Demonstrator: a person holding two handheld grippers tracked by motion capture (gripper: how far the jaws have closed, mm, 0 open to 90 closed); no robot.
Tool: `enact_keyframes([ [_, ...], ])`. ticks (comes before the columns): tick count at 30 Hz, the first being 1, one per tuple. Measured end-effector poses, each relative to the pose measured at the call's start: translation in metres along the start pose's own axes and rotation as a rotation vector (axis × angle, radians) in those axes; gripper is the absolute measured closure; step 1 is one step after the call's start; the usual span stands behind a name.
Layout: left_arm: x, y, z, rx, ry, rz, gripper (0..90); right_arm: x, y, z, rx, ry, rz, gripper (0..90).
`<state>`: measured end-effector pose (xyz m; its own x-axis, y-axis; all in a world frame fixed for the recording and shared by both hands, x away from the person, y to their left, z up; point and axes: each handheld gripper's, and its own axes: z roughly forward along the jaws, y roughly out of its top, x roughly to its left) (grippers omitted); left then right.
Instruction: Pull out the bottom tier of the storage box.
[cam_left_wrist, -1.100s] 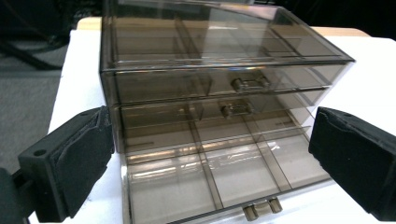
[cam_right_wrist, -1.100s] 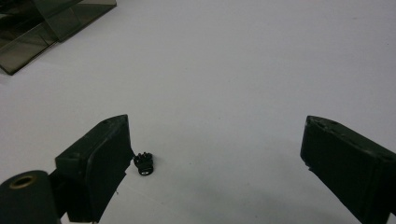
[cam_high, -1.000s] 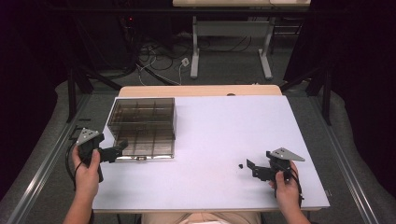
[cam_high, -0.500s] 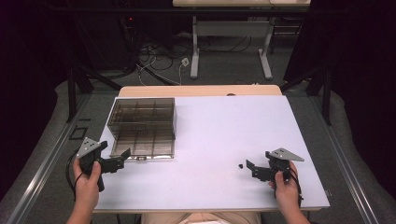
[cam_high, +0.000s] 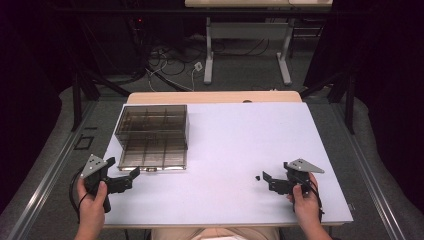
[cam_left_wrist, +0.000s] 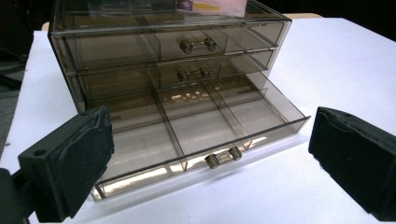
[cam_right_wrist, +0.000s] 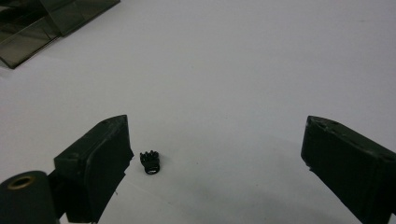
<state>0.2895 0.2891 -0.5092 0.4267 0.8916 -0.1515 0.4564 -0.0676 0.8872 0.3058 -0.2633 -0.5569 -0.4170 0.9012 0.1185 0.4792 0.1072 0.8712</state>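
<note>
Right gripper is resting with jaws spread, straddling a small black part on the near right of the table. Left gripper is also spread, facing the open bottom drawer — empty. Part is probably light, rigid, easily flicked — pinch it across its body.

White table top, tan board at its far edge, floor cables, desk legs.

Your smoked-clear drawer unit stands upright at the table's left, its bottom drawer pulled fully out, empty, compartments exposed; the two drawers above sit closed. Your small black part lies loose on the white tabletop, well apart from the unit.
</note>
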Motion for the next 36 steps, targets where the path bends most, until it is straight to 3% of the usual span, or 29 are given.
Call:
enact_keyframes([
  [6, -0.004, -0.003, -0.004, -0.012, -0.015, 0.013, 0.4, 0.002, 0.002, 0.001, 0.005, -0.002, -0.021, 4.4],
  [10, -0.006, -0.007, -0.002, -0.014, -0.025, 0.009, 0.4, 0.004, 0.003, 0.005, 0.013, -0.003, 0.008, 3.5],
  [14, -0.007, -0.010, 0.002, -0.003, -0.033, 0.018, 0.3, 0.008, 0.004, 0.008, 0.023, -0.026, -0.005, 1.3],
  [21, -0.010, -0.014, 0.007, 0.007, -0.070, 0.036, 0.4, 0.012, 0.005, 0.010, 0.036, 0.000, -0.029, 0.0],
  [31, -0.011, -0.018, 0.012, 0.029, -0.065, 0.037, 0.3, 0.015, 0.006, 0.011, 0.043, 0.019, -0.058, 0.0],
  [36, -0.009, -0.019, 0.012, 0.029, -0.059, 0.029, 0.4, 0.017, 0.012, 0.011, 0.081, 0.032, -0.061, 7.4],
])
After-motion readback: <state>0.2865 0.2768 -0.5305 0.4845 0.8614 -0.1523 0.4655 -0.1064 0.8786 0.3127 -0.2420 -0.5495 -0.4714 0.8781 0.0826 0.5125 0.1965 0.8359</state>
